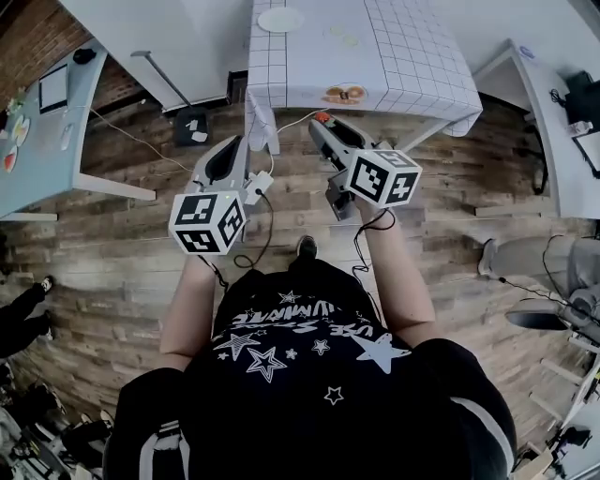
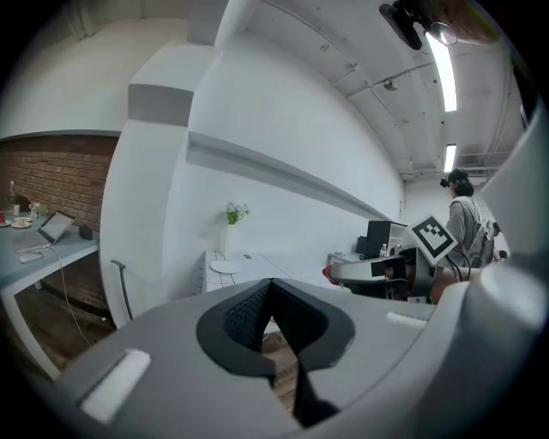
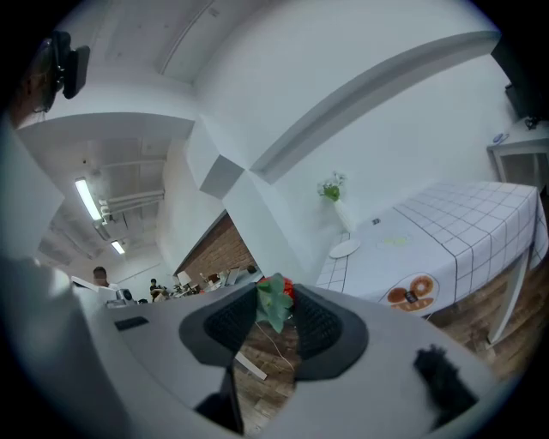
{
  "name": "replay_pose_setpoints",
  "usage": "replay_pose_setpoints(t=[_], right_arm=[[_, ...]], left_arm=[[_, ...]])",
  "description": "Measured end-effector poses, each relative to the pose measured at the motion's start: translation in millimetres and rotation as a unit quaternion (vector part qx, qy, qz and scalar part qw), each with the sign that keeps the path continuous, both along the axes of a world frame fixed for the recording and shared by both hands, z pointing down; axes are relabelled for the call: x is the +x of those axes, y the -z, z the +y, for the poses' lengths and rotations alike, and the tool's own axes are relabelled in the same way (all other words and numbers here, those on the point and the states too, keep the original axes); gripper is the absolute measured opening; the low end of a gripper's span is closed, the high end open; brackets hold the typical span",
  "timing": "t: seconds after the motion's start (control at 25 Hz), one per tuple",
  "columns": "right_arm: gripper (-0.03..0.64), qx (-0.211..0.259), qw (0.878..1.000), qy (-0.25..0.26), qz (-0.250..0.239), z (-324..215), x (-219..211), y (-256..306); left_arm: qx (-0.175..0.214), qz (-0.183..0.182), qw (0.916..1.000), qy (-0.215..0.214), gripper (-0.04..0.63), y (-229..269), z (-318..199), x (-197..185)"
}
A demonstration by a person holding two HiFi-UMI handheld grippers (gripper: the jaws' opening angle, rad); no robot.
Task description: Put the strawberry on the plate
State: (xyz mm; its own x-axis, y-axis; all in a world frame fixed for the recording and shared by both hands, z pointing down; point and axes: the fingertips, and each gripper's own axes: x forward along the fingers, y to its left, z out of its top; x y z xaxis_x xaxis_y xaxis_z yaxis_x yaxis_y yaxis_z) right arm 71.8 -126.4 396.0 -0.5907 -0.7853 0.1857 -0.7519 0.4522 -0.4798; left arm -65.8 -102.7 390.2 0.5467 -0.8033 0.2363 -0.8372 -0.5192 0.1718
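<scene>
A red strawberry with green leaves sits pinched between the tips of my right gripper, which is shut on it. In the head view that gripper hangs over the wood floor just short of the table, the strawberry at its tip. The white plate lies on the far part of the checked tablecloth; the plate stands well ahead of the jaws. My left gripper is held beside the right one, its tips closed together with nothing in them. The plate shows beyond it.
A doughnut-patterned thing lies at the table's near edge. A vase with flowers stands at the table's far end. A desk with a laptop is at the left, another desk at the right. Cables run over the floor.
</scene>
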Motion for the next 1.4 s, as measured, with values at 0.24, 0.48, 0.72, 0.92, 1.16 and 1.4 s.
replay_pose_setpoints(t=[0.24, 0.48, 0.72, 0.92, 1.16, 1.4], right_arm=[[0.140, 0.001, 1.000, 0.027, -0.009, -26.5, 18.3, -3.9], [0.140, -0.006, 0.999, 0.040, -0.003, -32.7, 22.3, -12.3], [0.140, -0.008, 0.999, 0.049, -0.002, -41.8, 19.5, -12.6], [0.140, -0.003, 0.999, 0.040, 0.004, -58.6, 30.2, -10.0], [0.140, -0.004, 0.999, 0.033, 0.018, -80.8, 40.3, -13.3], [0.140, -0.013, 0.999, 0.036, 0.036, -128.4, 42.2, -20.9]], left_arm=[[-0.004, -0.003, 0.9993, 0.037, 0.009, -0.2, -20.2, 14.0], [0.003, -0.012, 0.9991, 0.041, 0.009, 0.0, -26.3, 24.6], [0.007, -0.007, 0.9989, 0.046, 0.008, 5.2, -39.0, 25.4], [0.013, -0.002, 0.9990, 0.042, 0.008, 5.7, -61.4, 32.2], [0.016, 0.002, 0.9993, 0.034, 0.009, 0.3, -90.9, 42.7], [0.003, 0.008, 0.9993, 0.037, 0.009, -11.5, -149.1, 43.7]])
